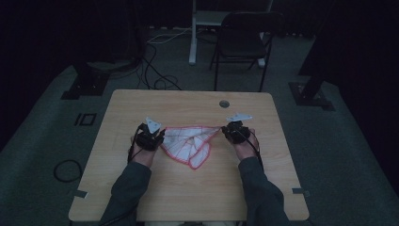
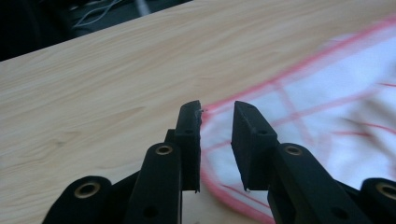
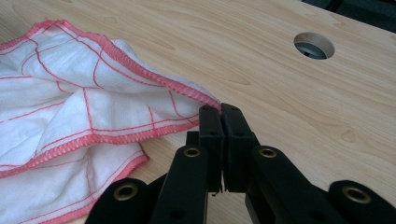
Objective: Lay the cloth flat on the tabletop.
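A white cloth (image 1: pixel 190 143) with red edging and red check lines lies crumpled on the wooden table (image 1: pixel 188 193) between my two grippers. My left gripper (image 1: pixel 159 139) is at the cloth's left corner. In the left gripper view its jaws (image 2: pixel 217 109) stand apart, with the red-hemmed edge of the cloth (image 2: pixel 327 93) lying between and under them, not pinched. My right gripper (image 1: pixel 227 129) is at the cloth's right corner. In the right gripper view its jaws (image 3: pixel 219 109) are closed together on the hemmed tip of the cloth (image 3: pixel 70 102).
A round cable hole (image 1: pixel 224 103) is in the tabletop near the far edge, also seen as the hole (image 3: pixel 314 45) beyond my right jaws. A black folding chair (image 1: pixel 242 40) stands behind the table, and cables (image 1: pixel 155 70) lie on the floor.
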Demonstrator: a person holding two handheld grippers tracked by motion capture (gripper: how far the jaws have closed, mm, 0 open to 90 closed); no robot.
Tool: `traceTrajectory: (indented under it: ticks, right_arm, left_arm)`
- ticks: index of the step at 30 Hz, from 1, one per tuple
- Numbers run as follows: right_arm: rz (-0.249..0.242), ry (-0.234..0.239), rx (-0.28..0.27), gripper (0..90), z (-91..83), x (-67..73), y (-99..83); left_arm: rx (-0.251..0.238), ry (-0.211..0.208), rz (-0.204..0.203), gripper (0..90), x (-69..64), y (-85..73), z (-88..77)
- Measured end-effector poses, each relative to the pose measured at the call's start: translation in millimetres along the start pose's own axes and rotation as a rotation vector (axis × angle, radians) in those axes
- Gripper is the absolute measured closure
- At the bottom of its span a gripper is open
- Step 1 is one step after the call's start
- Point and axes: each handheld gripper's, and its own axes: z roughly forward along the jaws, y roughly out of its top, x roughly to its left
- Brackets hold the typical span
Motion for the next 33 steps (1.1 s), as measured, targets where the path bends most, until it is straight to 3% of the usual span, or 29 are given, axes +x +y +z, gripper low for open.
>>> traceTrajectory:
  ticks: [5, 11, 15, 18, 23, 29, 33]
  right_arm:
    - [-0.001, -0.002, -0.004, 89.0, 0.2, 0.6, 1.9]
    - [-0.003, -0.003, 0.000, 88.9, -0.1, 0.2, 3.0]
    - [-0.002, -0.006, 0.001, 88.9, 0.4, -0.8, 2.9]
    - [0.002, -0.009, 0.002, 88.9, 0.7, -1.7, 3.2]
    - [0.007, -0.016, 0.000, 88.9, 0.3, -3.7, 4.1]
    - [0.013, -0.026, 0.005, 89.0, -0.4, -7.5, 4.8]
    - [0.017, -0.033, 0.004, 89.0, -1.9, -10.4, 5.1]
  left_arm:
    - [0.013, -0.107, 0.037, 82.8, -30.2, -10.2, -1.8]
    - [0.061, -0.176, 0.059, 89.7, -57.7, -26.5, 6.8]
    - [0.079, -0.194, 0.077, 90.0, -69.4, -34.4, 10.1]
    - [0.098, -0.209, 0.067, 90.0, -70.8, -41.0, 13.1]
    - [0.128, -0.202, 0.094, 90.0, -70.0, -47.5, 13.4]
    - [0.142, -0.183, 0.133, 90.0, -60.0, -52.8, 7.0]
    - [0.159, -0.157, 0.122, 90.0, -45.1, -60.1, -0.2]
